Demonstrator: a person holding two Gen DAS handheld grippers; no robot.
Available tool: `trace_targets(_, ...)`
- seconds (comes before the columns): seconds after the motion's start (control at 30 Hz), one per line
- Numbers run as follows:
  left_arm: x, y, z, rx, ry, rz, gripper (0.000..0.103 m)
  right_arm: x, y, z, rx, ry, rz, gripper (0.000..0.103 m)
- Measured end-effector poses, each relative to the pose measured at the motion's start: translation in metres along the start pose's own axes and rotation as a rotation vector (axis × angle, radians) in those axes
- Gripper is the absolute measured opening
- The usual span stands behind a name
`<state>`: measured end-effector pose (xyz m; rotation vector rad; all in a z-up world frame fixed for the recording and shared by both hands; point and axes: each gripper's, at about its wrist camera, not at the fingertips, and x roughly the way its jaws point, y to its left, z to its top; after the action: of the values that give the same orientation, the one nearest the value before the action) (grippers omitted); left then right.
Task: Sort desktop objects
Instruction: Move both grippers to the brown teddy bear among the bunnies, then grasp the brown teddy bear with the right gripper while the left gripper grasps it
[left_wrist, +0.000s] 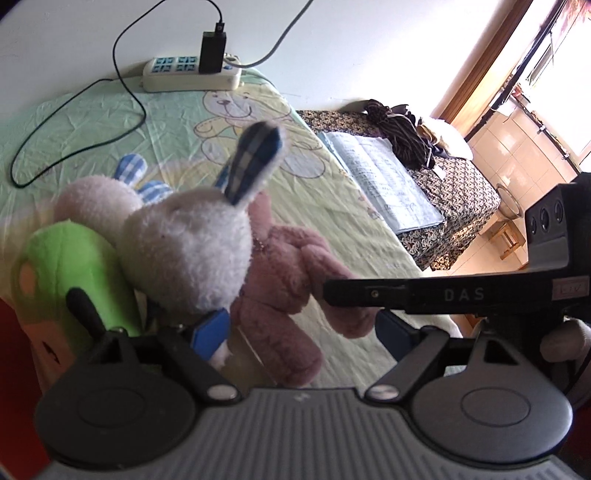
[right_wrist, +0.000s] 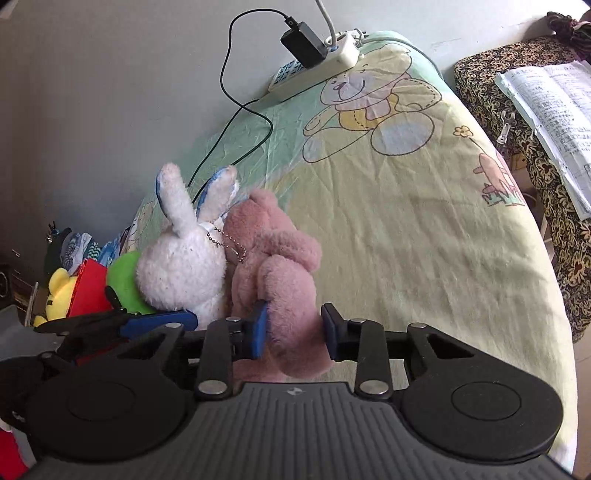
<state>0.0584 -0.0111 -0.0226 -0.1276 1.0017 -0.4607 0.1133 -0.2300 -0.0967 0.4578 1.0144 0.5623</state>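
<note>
Pink plush bear (right_wrist: 273, 266) lies on bear-print sheet (right_wrist: 424, 240), pressed against white plush rabbit (right_wrist: 184, 266). Bear's lower body is bracketed by right gripper (right_wrist: 293, 328), jaws narrow, firm grip not confirmed. Left gripper (left_wrist: 295, 332) is held wider, rabbit directly ahead, nothing clamped.

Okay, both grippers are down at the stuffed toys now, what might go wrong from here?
1. The white rabbit leans against the pink bear between the right gripper's pads, so lifting the bear may topple it.
2. The bear's bead chain lies against the rabbit and may snag.
</note>
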Motion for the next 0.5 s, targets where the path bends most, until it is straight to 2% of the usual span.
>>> trace_targets(0.27,0.005,-0.017,-0.027,0.014,0.09,-0.122,0.089,-0.044,-0.018,-0.043,0.082,0.042,-0.025,0.033)
trace_targets(0.37,0.009,-0.029,-0.042,0.044,0.133,-0.155,0.089,-0.06,-0.025,-0.062,0.137,0.058,-0.03,0.033)
trace_targets(0.5,0.015,-0.044,-0.056,0.1,0.178,-0.178,0.089,-0.075,-0.022,-0.084,0.134,0.096,-0.032,0.035)
